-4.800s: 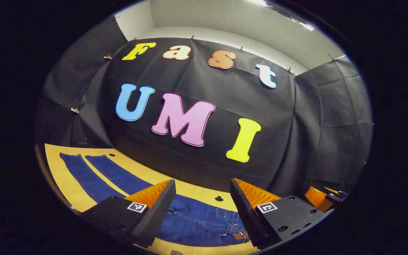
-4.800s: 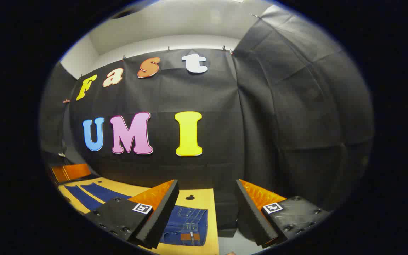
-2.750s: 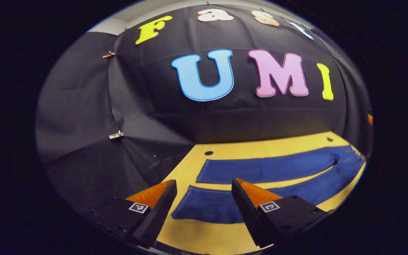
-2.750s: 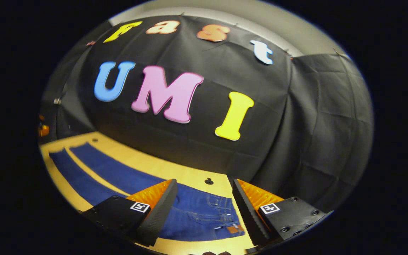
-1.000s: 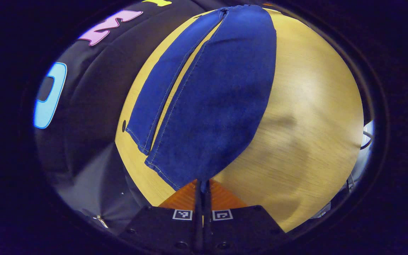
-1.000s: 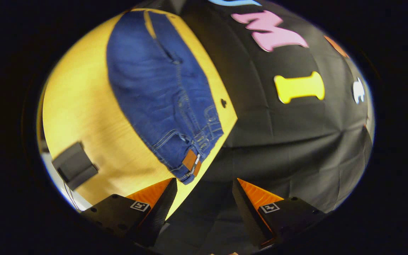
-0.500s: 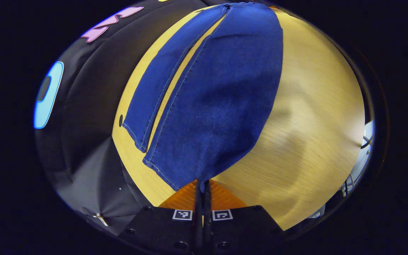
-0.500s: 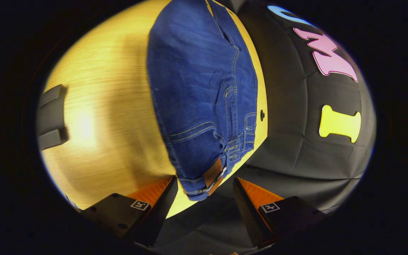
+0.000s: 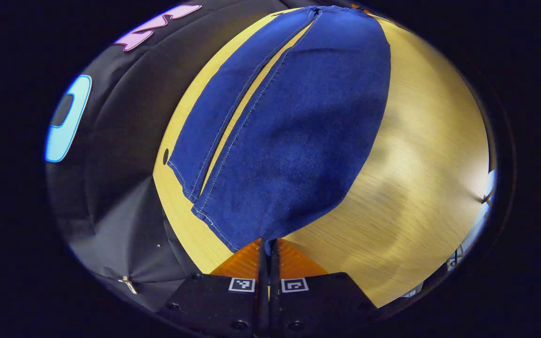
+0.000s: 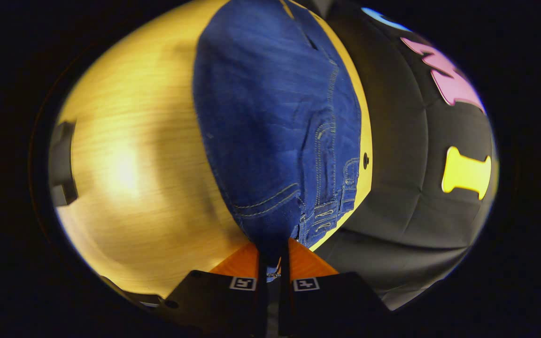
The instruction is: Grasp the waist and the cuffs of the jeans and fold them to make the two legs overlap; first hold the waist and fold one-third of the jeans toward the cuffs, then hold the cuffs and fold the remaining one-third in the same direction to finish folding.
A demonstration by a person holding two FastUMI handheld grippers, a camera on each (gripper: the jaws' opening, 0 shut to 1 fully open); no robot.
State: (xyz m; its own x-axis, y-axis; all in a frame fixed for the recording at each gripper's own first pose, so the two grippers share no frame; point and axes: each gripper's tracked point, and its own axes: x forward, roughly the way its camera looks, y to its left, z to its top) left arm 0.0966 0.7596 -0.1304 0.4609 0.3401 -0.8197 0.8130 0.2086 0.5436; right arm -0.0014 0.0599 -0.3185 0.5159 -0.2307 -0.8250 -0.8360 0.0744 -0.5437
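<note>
The dark blue denim jeans (image 9: 294, 131) are lying flat on the pale yellow wood-grain table (image 9: 421, 178), their weave coarse and matte, with light contrast stitching running along the seams and hems. In the left gripper view the left claw (image 9: 267, 249) is pressing its two fingers together on the near leg's cuff corner, and both legs are stretching straight away from it, side by side with a thin strip of table showing between them. The far leg's cuff is lying just beside a small dark round hole (image 9: 165, 156) near the table's edge, where the black cloth wall (image 9: 120, 141) is hanging close.

In the right gripper view the right claw (image 10: 273, 263) is clamping the waist corner of the jeans (image 10: 275, 122), fingers together on the denim, with belt loops and pocket stitching just beside them. The long axis is running away from this claw too. The far side of the jeans is lying close along the table (image 10: 125, 188) edge by the wall, while a broad bare stretch of wood is lying open on the other side, up to a dark blocky object (image 10: 61, 164) at its rim.
</note>
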